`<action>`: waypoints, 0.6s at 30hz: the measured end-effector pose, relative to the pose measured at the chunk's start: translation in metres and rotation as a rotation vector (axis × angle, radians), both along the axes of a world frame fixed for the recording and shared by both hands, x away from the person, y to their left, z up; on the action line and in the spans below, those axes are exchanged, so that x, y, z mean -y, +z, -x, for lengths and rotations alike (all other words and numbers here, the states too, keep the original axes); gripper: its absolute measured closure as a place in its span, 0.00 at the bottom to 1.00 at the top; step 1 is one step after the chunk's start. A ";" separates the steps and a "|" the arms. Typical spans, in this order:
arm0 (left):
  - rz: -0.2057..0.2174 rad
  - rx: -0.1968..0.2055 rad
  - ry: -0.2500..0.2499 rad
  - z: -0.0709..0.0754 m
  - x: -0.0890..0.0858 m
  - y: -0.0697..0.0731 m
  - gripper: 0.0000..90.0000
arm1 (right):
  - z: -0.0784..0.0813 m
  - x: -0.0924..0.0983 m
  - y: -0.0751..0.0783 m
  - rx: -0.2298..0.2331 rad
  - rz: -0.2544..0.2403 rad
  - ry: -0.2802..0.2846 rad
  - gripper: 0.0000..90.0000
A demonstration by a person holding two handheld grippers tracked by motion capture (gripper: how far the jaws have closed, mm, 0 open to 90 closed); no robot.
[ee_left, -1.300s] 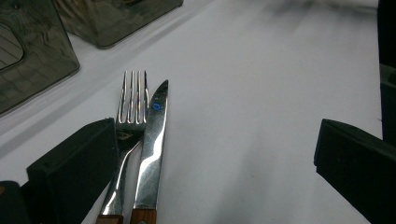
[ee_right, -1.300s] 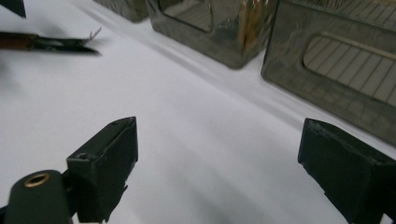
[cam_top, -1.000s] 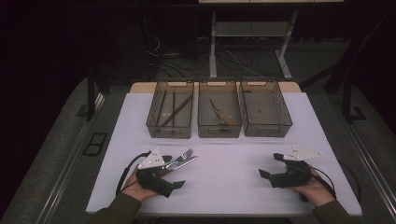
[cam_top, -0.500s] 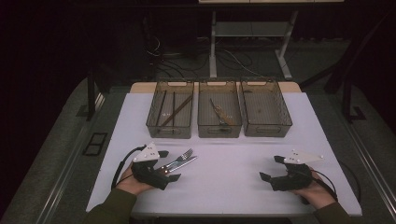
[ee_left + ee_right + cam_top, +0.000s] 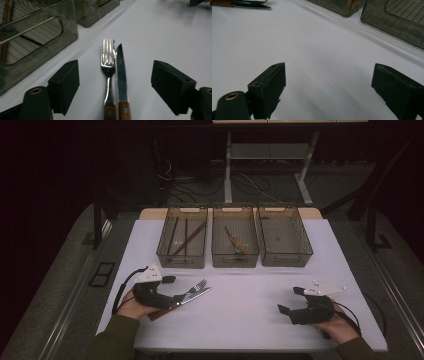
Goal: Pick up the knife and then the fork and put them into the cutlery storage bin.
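**Two claws low on the table, fork and knife between the left one's jaws**

Two jaws of the left claw (image 5: 113, 87) stood apart on either side of a fork (image 5: 108, 62) and a knife (image 5: 121, 75); they had just been closing in, but the pads were clear of both pieces, so nothing was gripped. Fork and knife lay flat on the white table (image 5: 240, 315), side by side and touching along their length, tips pointing away from the claw. Both had brown wooden handles, the ends running down between the jaws. From above, the left claw (image 5: 172, 292) sat at the near left part of the table, held in the left hand (image 5: 132, 305), with the cutlery angled up and to the right from it.

Right claw (image 5: 328, 82) was open, jaws wide, bare tabletop between them. From above it (image 5: 290, 302) rested at the near right in the right hand (image 5: 335, 325), well apart from the cutlery.

Farther back, three clear bins stood in a row across the table. Left bin (image 5: 182, 242) held long thin dark pieces, too dim to name. Middle bin (image 5: 235, 242) held a brown-handled utensil lying aslant. Right bin (image 5: 284, 240) showed its ribbed floor. Left bin's near wall, with its slot handle, stood just beside the fork in the left gripper view.
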State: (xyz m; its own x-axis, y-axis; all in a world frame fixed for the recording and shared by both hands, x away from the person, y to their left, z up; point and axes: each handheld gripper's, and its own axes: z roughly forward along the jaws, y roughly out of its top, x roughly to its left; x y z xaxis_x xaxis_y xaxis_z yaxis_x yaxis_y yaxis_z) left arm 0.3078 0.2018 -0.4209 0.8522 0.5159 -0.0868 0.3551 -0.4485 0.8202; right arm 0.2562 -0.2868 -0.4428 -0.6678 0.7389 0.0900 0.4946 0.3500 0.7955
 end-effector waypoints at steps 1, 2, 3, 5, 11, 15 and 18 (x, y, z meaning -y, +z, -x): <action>0.003 -0.005 0.002 -0.002 -0.002 0.000 0.29 | 0.000 0.000 0.000 -0.002 0.000 0.001 0.14; 0.002 -0.009 0.002 -0.003 -0.004 -0.001 0.30 | 0.000 0.000 0.000 -0.003 -0.001 0.002 0.14; -0.001 -0.011 0.004 -0.005 -0.007 -0.001 0.32 | 0.000 0.000 -0.001 -0.004 -0.002 0.002 0.14; 0.000 -0.021 0.008 -0.007 -0.011 -0.001 0.37 | -0.001 0.000 -0.001 -0.005 -0.004 0.003 0.14; 0.002 -0.050 0.018 -0.009 -0.025 -0.004 0.51 | 0.000 -0.002 -0.001 -0.003 0.002 0.010 0.14; -0.012 -0.089 0.000 -0.009 -0.026 -0.009 0.61 | 0.000 -0.002 -0.001 -0.004 0.000 0.008 0.14; -0.049 -0.101 -0.024 -0.008 -0.024 -0.012 0.66 | 0.000 -0.002 -0.001 -0.001 0.003 0.012 0.14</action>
State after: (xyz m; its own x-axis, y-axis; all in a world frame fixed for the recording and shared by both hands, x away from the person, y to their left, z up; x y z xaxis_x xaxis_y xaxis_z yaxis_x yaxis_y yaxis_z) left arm 0.3162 0.2260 -0.4325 0.8527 0.5009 -0.1484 0.4236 -0.4968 0.7574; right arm 0.2563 -0.2847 -0.4438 -0.6765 0.7312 0.0880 0.4909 0.3586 0.7940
